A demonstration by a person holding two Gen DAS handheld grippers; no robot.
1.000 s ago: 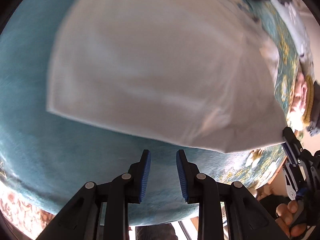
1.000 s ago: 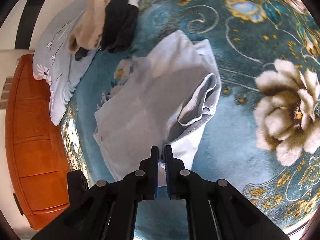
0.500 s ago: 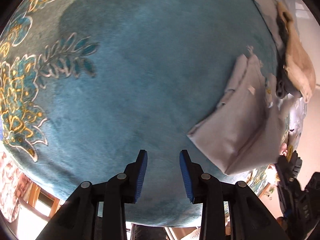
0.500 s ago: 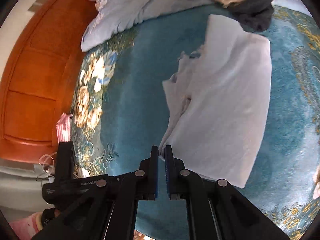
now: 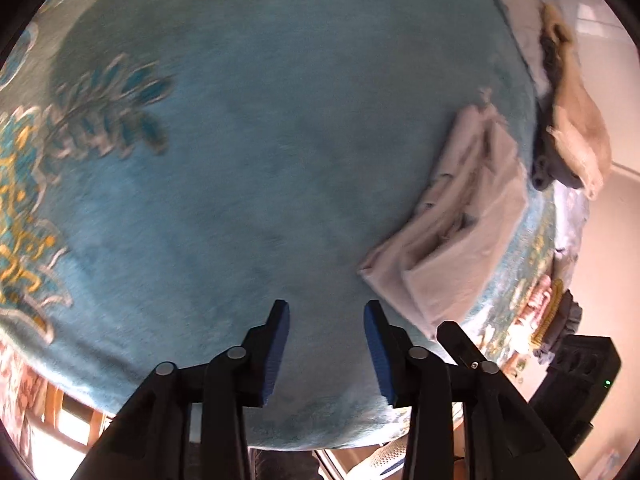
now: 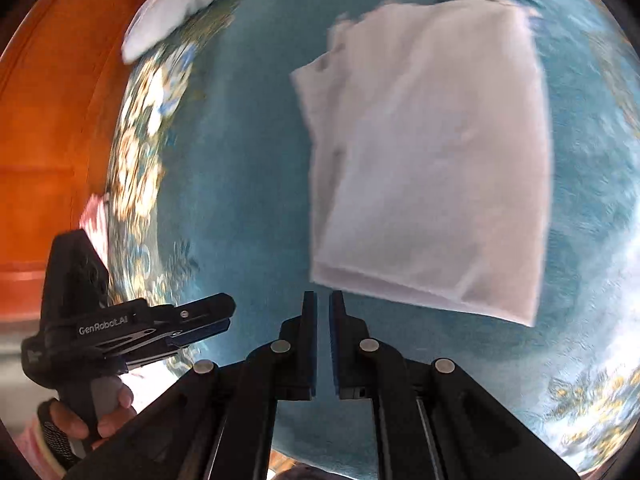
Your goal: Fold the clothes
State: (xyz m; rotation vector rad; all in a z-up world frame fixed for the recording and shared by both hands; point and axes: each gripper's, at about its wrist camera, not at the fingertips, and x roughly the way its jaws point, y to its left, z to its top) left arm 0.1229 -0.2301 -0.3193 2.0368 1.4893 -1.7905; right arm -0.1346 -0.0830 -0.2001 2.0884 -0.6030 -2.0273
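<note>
A white garment (image 6: 432,168) lies folded into a rough rectangle on the teal floral blanket (image 6: 240,160). My right gripper (image 6: 324,298) is shut, and only teal blanket shows in the thin slit between its pads. The garment's near left corner lies just beyond its tips. In the left wrist view the same garment (image 5: 460,232) sits to the right, with uneven layers at its far end. My left gripper (image 5: 326,312) is open over bare blanket, left of the garment, holding nothing. The right wrist view shows the left gripper (image 6: 224,316) low on the left, held by a hand (image 6: 100,412).
A heap of beige and dark clothes (image 5: 568,128) lies beyond the folded garment. A pale blue pillow (image 6: 180,4) rests at the blanket's far left edge. An orange wooden panel (image 6: 40,140) runs along the left. The blanket (image 5: 240,160) drops off at its near edge.
The garment went from spread and held at its corner to lying folded. The right gripper has drawn back off that corner. The left gripper has swung off the garment onto bare blanket, jaws slightly wider.
</note>
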